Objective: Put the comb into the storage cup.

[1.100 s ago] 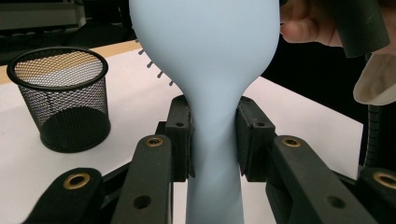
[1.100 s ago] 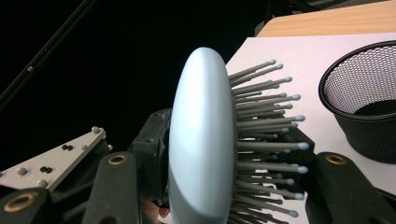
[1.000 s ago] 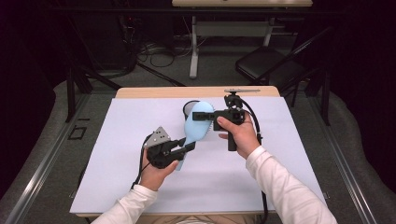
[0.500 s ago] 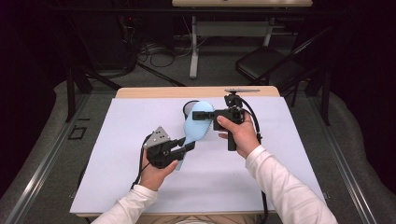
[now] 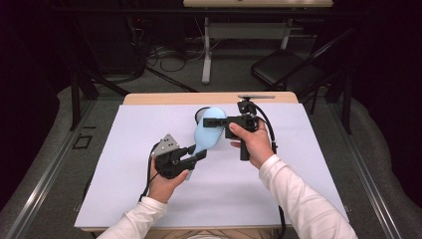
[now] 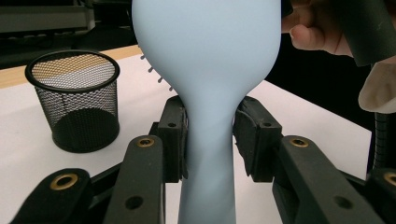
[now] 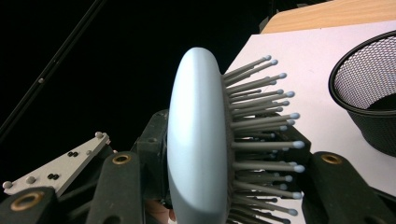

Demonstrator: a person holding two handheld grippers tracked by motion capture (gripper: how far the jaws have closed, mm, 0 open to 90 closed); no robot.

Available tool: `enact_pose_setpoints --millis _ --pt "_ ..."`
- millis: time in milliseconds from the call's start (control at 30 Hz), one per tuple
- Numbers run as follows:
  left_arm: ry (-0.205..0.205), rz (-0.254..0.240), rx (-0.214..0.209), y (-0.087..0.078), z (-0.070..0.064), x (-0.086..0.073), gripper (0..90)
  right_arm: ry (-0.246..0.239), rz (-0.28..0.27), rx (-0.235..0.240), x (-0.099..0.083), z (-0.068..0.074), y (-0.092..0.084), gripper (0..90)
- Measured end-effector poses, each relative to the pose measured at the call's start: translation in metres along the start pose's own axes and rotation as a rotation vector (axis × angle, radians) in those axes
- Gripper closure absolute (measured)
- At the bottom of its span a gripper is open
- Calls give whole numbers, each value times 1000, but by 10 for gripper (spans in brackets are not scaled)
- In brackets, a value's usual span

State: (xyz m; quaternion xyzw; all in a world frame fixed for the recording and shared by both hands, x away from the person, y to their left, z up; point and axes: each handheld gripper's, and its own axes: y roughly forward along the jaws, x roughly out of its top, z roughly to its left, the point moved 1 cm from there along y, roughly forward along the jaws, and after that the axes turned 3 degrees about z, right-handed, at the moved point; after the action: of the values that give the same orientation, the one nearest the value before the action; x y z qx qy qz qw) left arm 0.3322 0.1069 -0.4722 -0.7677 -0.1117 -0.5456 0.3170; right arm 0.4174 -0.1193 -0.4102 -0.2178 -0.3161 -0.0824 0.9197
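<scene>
A light blue hairbrush (image 5: 205, 133) is held up over the white table between both grippers. My right gripper (image 5: 209, 124) is shut on the brush's oval head (image 7: 196, 130), one jaw on its smooth back and the other among the bristles. My left gripper (image 5: 196, 152) has the handle (image 6: 205, 177) between its pads. Its jaws have just been opening, and the pads now stand right at the handle's sides without squeezing it. In the left gripper view the brush's back faces me, and the hand on the right gripper shows at top right.
A black wire mesh cup (image 6: 77, 100) stands upright on the white sheet (image 5: 149, 124) just beyond the brush, also seen as a cup (image 7: 369, 93) at the right edge. A black chair (image 5: 283, 64) and desk legs stand past the table's far edge.
</scene>
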Motion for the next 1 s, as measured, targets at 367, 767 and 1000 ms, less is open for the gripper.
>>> enact_pose_setpoints --millis 367,767,1000 --pt "-4 -23 30 -5 2 2 579 -4 -16 -20 3 -2 2 492" --pt "-28 -55 56 -12 7 5 502 9 -39 -55 8 -9 -3 493" --pt "-26 -49 80 -12 10 5 492 2 -45 -74 11 -11 -6 493"
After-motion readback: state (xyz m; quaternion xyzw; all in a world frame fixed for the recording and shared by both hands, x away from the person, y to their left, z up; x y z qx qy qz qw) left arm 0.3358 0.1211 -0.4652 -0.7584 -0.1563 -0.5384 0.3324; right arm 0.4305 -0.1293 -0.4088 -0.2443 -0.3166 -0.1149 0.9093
